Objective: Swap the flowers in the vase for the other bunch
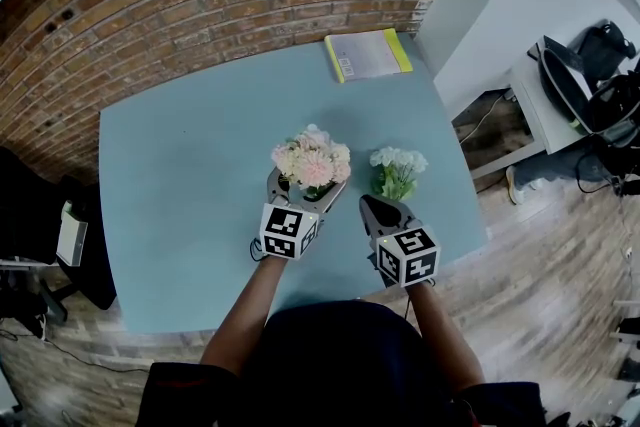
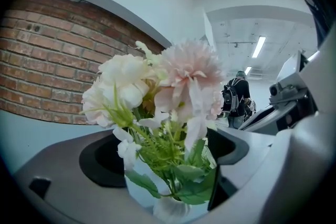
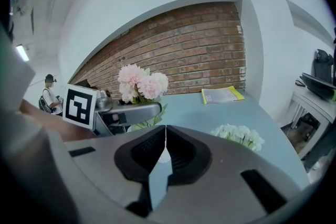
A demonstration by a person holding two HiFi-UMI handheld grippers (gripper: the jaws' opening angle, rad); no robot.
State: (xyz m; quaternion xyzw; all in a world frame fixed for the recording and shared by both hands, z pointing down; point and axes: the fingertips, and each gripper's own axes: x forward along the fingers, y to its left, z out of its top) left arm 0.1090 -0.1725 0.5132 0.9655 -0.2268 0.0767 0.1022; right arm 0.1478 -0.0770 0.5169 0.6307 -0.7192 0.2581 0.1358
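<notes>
A: Which step is this?
B: The pink bunch (image 1: 312, 160) stands in the vase (image 2: 170, 210), between your left gripper's (image 1: 305, 193) spread jaws. Your right gripper (image 1: 368, 203), pressed together and empty, sits near the white bunch (image 1: 397, 165) on the table (image 1: 180, 175). Next, probably: pinch the stems and lift.

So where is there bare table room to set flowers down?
Bare: the left half of the table and the strip between booklet and pink bouquet. Crowded front right: the left gripper, jaws open around that bouquet, the white bunch and the right gripper.

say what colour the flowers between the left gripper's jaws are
Pale pink and cream flowers, clearest in the left gripper view.
</notes>
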